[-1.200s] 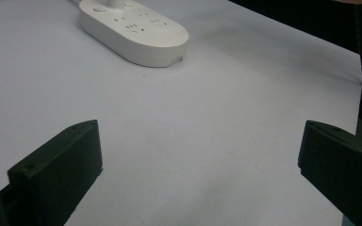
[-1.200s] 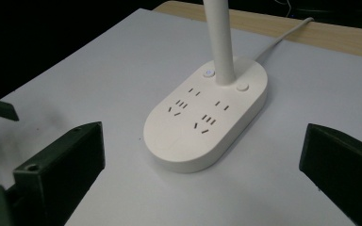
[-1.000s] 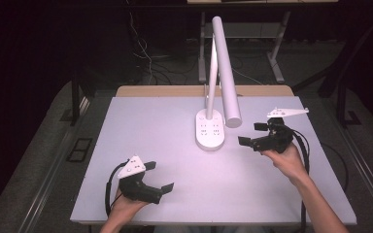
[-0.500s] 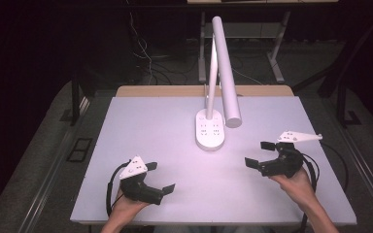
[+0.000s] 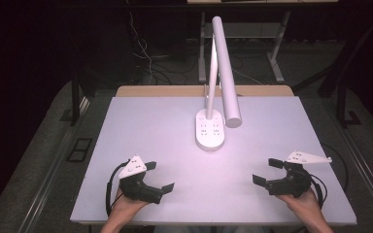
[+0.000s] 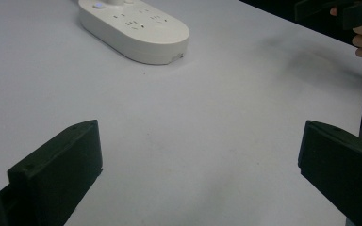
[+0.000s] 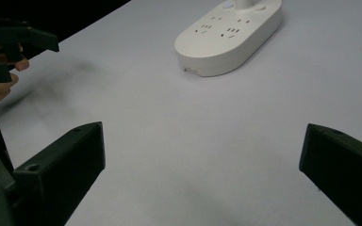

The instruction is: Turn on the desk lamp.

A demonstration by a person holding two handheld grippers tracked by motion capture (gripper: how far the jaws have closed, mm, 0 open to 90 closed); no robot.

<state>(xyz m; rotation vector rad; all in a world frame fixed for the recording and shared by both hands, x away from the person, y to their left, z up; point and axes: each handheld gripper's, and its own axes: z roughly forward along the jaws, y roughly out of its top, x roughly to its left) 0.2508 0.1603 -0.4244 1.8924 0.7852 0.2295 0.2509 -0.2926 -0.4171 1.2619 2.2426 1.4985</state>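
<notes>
A desk lamp (image 5: 212, 97) stands on the table (image 5: 141, 126), at the middle of its far half, its base (image 5: 210, 130) toward the person. The left gripper (image 5: 158, 177) sits near the front edge at the left, the right gripper (image 5: 268, 171) near the front edge at the right, well apart, with the lamp base behind and between them.
</notes>
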